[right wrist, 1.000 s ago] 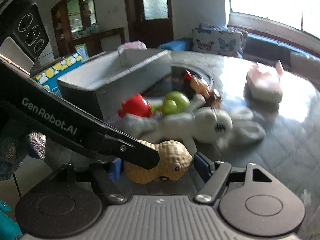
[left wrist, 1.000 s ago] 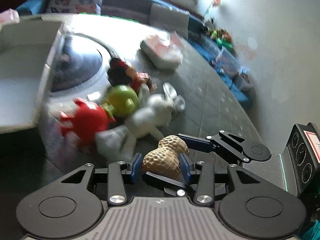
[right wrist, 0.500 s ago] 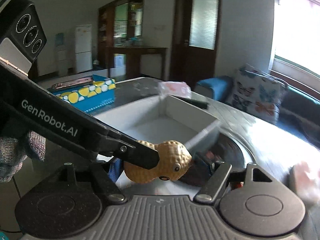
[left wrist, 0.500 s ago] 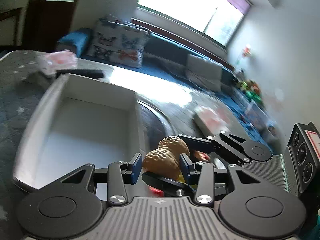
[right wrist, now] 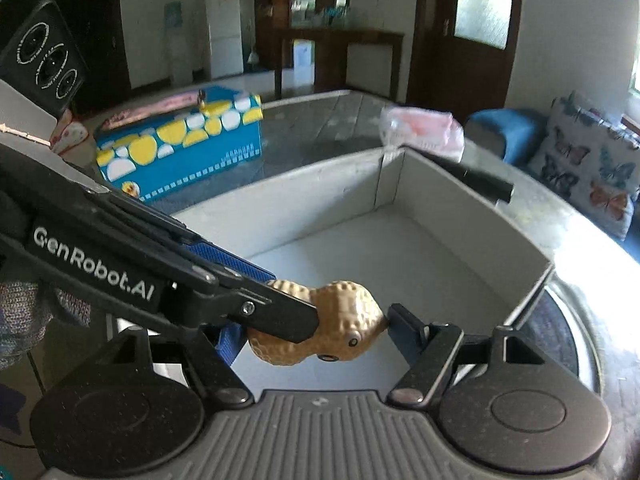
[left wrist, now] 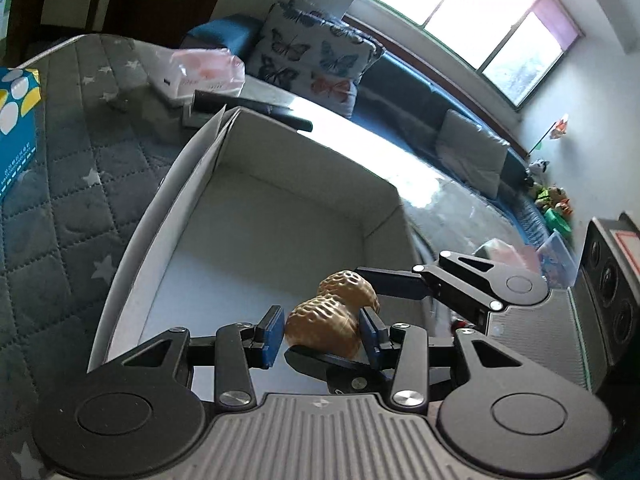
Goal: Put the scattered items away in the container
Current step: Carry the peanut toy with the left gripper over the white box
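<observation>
Both tongs grip one peanut-shaped toy [left wrist: 328,322] at the same time, holding it in the air above the open white box [left wrist: 256,216] that sits on the grey quilted table [left wrist: 60,184]. The left tongs [left wrist: 320,332] point down at a slant toward the box floor, their blue pads [left wrist: 270,334] clamped on the toy's fatter end from either side. The right tongs [right wrist: 312,330] come in across them — in the left wrist view one of their fingers reaches in from the right edge to the far end of the peanut, another passes under it. In the right wrist view the toy [right wrist: 344,320] lies crosswise, its small eye facing the camera, the near pad touching its right end; the left tongs' black arm crosses over its left half, so that side of the grip is hidden. A knitted glove [right wrist: 20,312] shows at the left edge. The box holds nothing visible. Beside it stand a blue and yellow carton [right wrist: 180,140] and a pink plastic packet [right wrist: 420,128].
</observation>
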A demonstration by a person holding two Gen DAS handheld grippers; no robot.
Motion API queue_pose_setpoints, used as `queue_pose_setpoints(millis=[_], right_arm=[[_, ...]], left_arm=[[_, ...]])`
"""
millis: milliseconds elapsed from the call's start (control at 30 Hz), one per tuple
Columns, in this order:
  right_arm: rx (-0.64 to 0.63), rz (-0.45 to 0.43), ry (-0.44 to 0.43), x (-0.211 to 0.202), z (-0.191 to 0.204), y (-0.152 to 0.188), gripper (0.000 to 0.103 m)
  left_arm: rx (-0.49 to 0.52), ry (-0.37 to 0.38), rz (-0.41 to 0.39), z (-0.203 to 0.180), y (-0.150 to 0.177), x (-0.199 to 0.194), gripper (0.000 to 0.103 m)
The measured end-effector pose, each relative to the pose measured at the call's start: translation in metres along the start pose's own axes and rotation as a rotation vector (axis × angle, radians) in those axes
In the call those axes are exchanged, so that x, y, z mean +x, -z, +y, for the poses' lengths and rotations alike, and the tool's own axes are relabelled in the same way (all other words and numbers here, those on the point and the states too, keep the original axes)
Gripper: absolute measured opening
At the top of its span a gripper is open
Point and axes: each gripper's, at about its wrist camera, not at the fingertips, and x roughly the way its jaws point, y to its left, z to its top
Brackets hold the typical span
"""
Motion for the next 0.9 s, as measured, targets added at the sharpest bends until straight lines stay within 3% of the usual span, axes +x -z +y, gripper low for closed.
queue_pose_setpoints(millis=[367, 900], right_arm=[[-0.083, 0.141, -0.01, 0.032, -0.004, -0.007, 0.075], [-0.1, 0.123, 0.004, 0.028, -0.001, -0.003, 0.082]], left_arm=[[0.002, -0.039, 0.048, 0.005, 0.001, 0.019, 0.044], [-0.025, -0.049, 0.028, 0.008, 0.004, 0.015, 0.044]])
